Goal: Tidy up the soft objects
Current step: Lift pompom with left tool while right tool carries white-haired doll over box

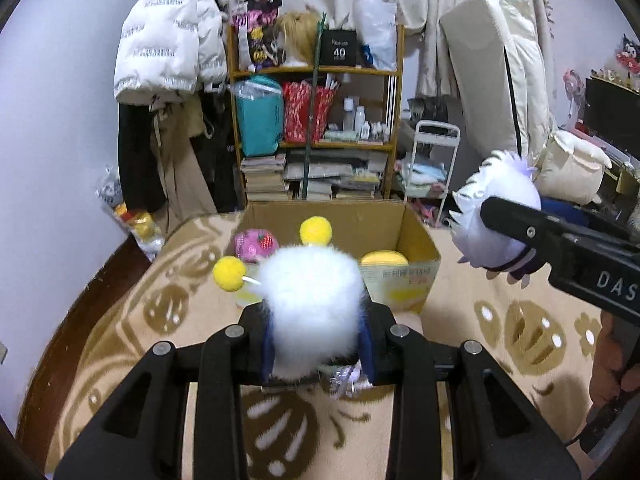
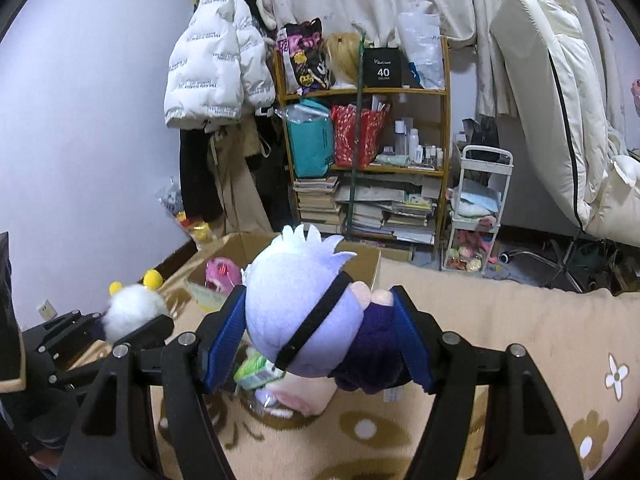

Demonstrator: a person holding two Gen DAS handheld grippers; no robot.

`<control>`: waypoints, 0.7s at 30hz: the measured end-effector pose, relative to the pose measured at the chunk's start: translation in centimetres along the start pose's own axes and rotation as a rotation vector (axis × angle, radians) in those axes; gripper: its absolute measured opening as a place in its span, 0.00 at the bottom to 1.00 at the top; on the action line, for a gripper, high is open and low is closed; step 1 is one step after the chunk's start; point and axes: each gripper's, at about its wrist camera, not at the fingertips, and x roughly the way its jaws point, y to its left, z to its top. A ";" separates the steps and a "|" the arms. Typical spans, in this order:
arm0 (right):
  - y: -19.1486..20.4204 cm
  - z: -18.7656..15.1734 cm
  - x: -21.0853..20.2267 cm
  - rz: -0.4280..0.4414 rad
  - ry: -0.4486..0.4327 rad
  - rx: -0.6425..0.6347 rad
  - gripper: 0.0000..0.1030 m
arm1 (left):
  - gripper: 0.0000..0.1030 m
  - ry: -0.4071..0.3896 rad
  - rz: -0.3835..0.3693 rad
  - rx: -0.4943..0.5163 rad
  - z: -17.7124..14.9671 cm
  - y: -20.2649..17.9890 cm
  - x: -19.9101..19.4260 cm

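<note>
Jaws on my left gripper point(image 1: 316, 338) are squeezing tight around a fluffy white plush point(image 1: 314, 298), the blue pads pressing into its fur from both sides. Two yellow pom-poms point(image 1: 229, 275) on thin stalks are sticking up from its top. I am holding it in the air above the patterned beige blanket point(image 1: 516, 332), just short of the open cardboard box point(image 1: 416, 240).

Jaws on my right gripper point(image 2: 320, 334) are standing much wider, yet they are gripping too: a pale lilac doll point(image 2: 296, 312) with spiky white hair, a black band across its face and a dark purple body is lying sideways between the blue pads, its head against the left pad and its body against the right one. I am holding it clear of the blanket as well, to the right of the box in the left wrist view.

Inside the box a pink plush point(image 1: 256, 244) with a strawberry print and a yellow soft thing point(image 1: 384, 258) are lying against the walls. Under my right jaws a small heap is sitting on the blanket: a pale pink soft item point(image 2: 304, 396) and a green and white packet point(image 2: 256, 372). Behind the box a cluttered wooden shelf point(image 1: 316, 70) is standing against the curtain.
</note>
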 end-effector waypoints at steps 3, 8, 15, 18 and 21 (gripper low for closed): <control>-0.6 1.1 0.3 0.019 -0.002 0.026 0.72 | 0.30 -0.041 -0.003 0.009 1.9 0.3 -0.1; -1.3 3.1 1.0 0.046 -0.037 0.048 0.72 | 0.31 -0.098 -0.019 0.003 4.8 0.6 0.4; -1.3 5.3 3.5 0.029 -0.073 0.000 0.72 | 0.31 -0.147 -0.005 0.032 7.6 0.6 3.0; -1.4 5.7 4.9 0.027 -0.075 -0.006 0.72 | 0.31 -0.153 0.005 0.033 8.0 0.6 4.3; -1.6 5.8 6.0 0.039 -0.078 0.000 0.72 | 0.31 -0.148 0.024 0.042 8.1 0.7 5.7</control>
